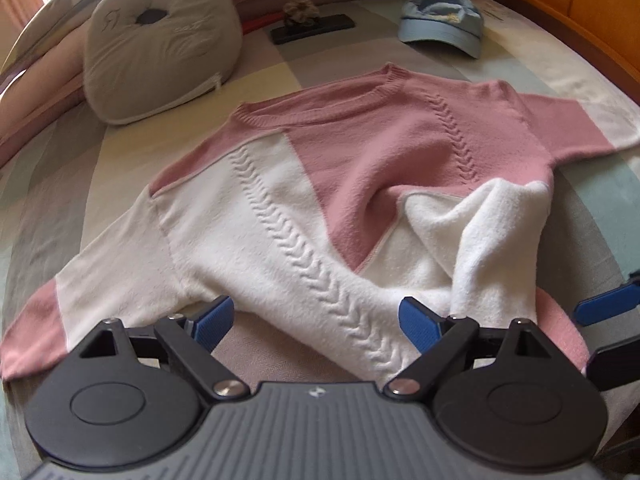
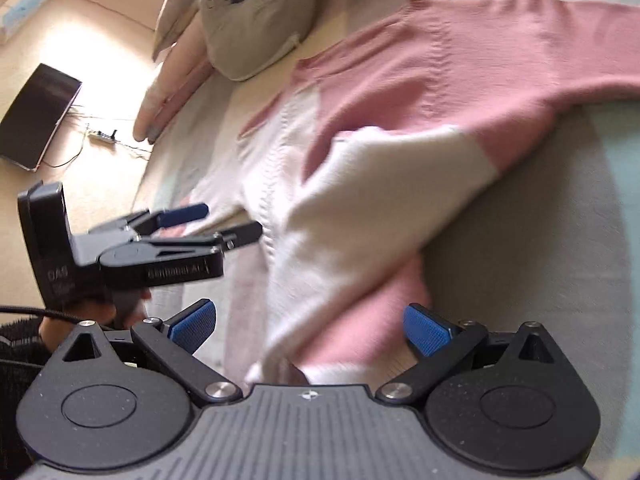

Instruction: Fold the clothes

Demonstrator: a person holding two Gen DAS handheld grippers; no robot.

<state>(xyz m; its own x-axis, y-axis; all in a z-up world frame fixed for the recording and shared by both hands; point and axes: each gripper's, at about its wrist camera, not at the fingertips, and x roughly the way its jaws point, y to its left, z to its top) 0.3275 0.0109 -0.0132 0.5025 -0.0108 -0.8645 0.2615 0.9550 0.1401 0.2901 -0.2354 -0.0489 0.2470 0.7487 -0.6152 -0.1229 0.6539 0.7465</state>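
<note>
sweater [image 1: 304,184] | hem between left hand-held gripper [image 1: 316,324] fingers | spread wide

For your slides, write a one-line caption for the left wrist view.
Open left gripper poised at the hem of a pink-and-white sweater spread on a bed, cap and cushion beyond.

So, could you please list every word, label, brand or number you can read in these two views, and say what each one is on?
"DAS": white letters on the black back block of the left gripper, seen in the right wrist view; the smaller lines under it are too blurred to read.
White lettering along that gripper's side bar: too blurred to read.
Small white emblem on the right gripper base and its twin in the left wrist view: a logo, no letters.
Sweater, cap, pillow: no readable text.
</note>
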